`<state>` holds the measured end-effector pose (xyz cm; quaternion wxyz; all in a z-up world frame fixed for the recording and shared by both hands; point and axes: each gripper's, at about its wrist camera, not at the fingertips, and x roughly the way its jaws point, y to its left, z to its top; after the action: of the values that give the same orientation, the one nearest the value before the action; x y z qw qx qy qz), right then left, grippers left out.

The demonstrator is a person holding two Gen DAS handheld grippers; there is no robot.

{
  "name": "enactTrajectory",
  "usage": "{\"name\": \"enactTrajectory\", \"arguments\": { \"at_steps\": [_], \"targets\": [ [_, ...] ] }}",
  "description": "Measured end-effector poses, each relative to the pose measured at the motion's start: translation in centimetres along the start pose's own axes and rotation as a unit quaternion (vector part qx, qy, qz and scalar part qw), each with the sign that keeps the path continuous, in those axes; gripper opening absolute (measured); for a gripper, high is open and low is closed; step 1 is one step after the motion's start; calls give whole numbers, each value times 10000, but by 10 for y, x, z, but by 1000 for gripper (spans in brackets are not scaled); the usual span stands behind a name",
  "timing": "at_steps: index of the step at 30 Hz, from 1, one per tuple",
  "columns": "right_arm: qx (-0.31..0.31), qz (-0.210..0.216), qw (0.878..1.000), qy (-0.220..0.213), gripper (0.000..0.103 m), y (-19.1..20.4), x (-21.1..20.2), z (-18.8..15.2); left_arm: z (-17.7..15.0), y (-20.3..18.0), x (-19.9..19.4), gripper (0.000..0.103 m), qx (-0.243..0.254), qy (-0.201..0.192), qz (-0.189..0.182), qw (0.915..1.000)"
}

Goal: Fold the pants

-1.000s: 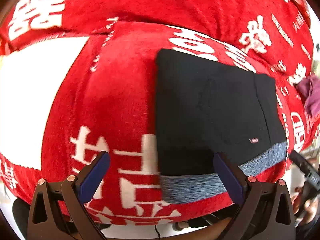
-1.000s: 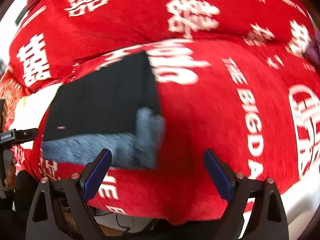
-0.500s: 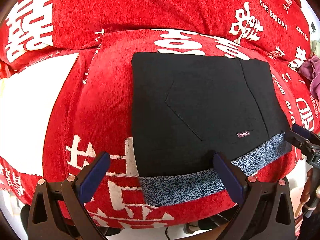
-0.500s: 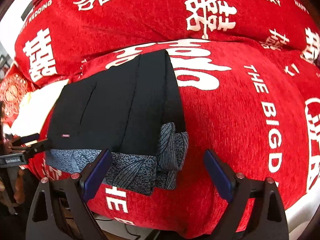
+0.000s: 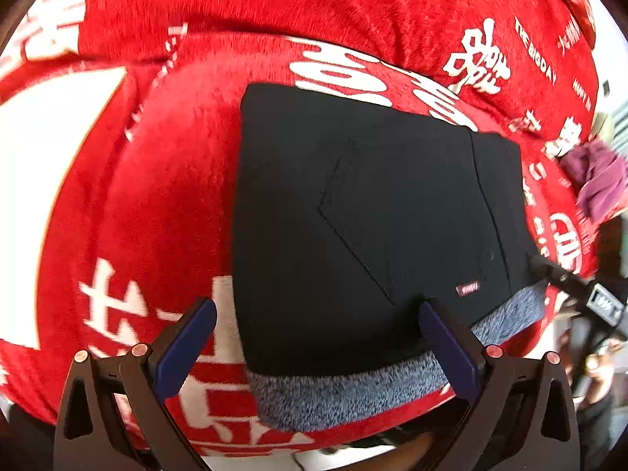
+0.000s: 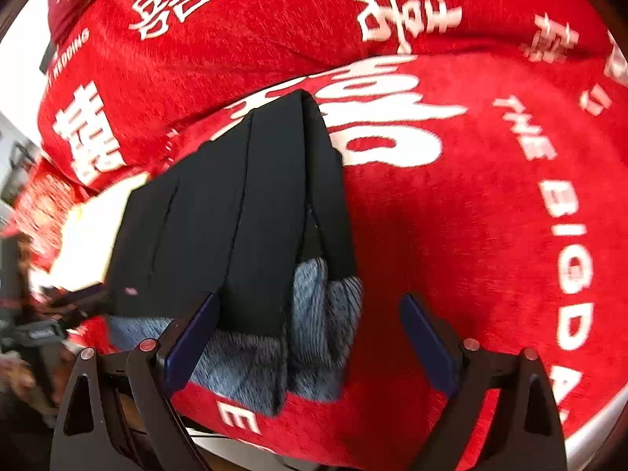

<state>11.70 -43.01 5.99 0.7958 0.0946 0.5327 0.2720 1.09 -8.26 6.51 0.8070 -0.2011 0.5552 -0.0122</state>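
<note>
The black pants (image 5: 373,227) lie folded in a flat rectangle on the red cloth, with a grey-blue knit waistband (image 5: 353,388) along the near edge. My left gripper (image 5: 318,341) is open and empty, hovering over the near left corner of the fold. In the right wrist view the same pants (image 6: 235,227) show their layered right edge and bunched waistband (image 6: 310,333). My right gripper (image 6: 310,337) is open and empty over that near right corner. The right gripper's finger (image 5: 565,278) shows at the left view's right edge.
A red plush cover with white characters (image 5: 165,196) drapes the surface and cushions behind (image 6: 314,19). A purple cloth (image 5: 596,180) lies at the far right. A white patch (image 5: 39,196) sits at the left. The surface's front edge (image 6: 392,443) is just below the grippers.
Both grippers stayed open and empty. The left view shifted left, so the pants sit further right. The right gripper moved closer to the pants' right edge.
</note>
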Motion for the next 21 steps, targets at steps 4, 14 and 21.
{"name": "enactTrajectory", "arguments": {
  "at_steps": [4,14,21],
  "targets": [
    [142,420,9988,192,95,-3,17,3,2,10,7,103,-121,141,-436,9989],
    [-340,748,9962,279,103,15,35,7,21,23,30,103,-346,331,-1214,9914],
    [-277,1154,9926,263,103,11,48,19,36,8,43,103,-25,340,-921,9952]
  ]
}}
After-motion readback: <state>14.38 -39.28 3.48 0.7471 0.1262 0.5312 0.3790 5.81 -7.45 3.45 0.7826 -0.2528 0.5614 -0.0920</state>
